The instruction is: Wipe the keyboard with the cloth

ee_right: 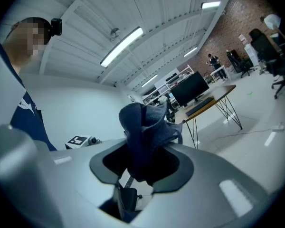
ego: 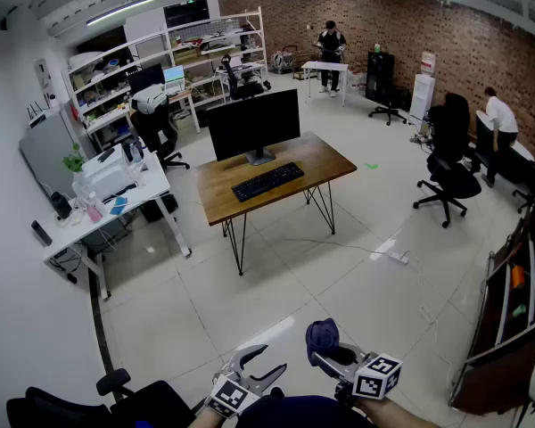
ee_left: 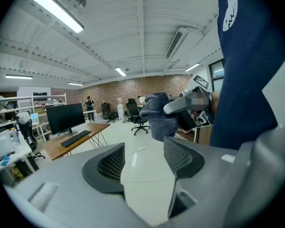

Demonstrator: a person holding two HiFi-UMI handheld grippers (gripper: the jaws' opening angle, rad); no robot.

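A black keyboard [ego: 267,181] lies on a wooden desk [ego: 325,163] in front of a dark monitor [ego: 253,125], several metres ahead of me. Both grippers hang low near my body at the bottom of the head view. My right gripper [ego: 318,356] is shut on a bunched dark blue cloth [ego: 322,334], which fills the space between its jaws [ee_right: 145,137] in the right gripper view. My left gripper [ego: 258,368] is open with nothing between its jaws [ee_left: 143,161]; the cloth [ee_left: 157,114] shows beyond them. The keyboard [ee_left: 76,138] is far off.
A white desk [ego: 147,194] with clutter stands left of the wooden desk. Black office chairs [ego: 448,163] sit at the right, another at my lower left [ego: 116,404]. Shelving [ego: 196,52] lines the back. People [ego: 330,47] stand far off. A cable and power strip [ego: 397,257] lie on the floor.
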